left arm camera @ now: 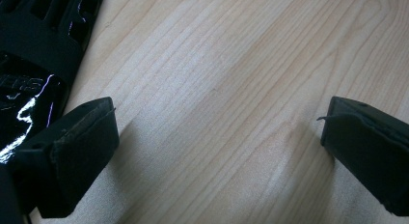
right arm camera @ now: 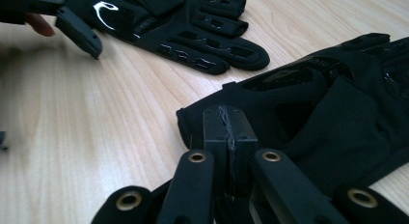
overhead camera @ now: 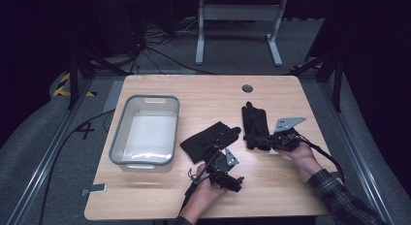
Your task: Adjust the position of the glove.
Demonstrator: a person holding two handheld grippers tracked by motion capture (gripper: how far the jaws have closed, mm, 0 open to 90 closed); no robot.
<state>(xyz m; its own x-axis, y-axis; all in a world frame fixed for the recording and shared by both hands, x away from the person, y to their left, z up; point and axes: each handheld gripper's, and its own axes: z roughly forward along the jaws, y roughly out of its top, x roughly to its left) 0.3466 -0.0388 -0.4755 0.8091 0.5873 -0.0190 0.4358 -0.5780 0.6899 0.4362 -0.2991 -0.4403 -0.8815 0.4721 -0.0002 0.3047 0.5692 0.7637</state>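
**On the wooden table: two black gloves and two grippers**

On top of the floor stands the big light wooden table (overhead camera: 160,196) with rounded corners. It has a small round grey hole cover (overhead camera: 247,88) near its far edge.

Next in size is the grey plastic tub (overhead camera: 167,133) with a white inside. It sits on the left part of the table, well apart from the gloves.

Two black gloves lie flat near the middle of the table. The left black glove with shiny patches (overhead camera: 209,139) lies just beside the tub's right side. The right black glove with long fingers (overhead camera: 255,124) lies a little farther right, with its fingers pointing to the far edge.

The left gripper (left arm camera: 219,137) is held low over bare wood, right next to the left glove. Its two black jaws are wide apart, with nothing between them.

The right gripper (right arm camera: 226,132) is at the near edge of the right glove. In the right gripper view its two jaws are pressed together, and they touch the glove's cuff. I cannot tell if any cloth is pinched between them.
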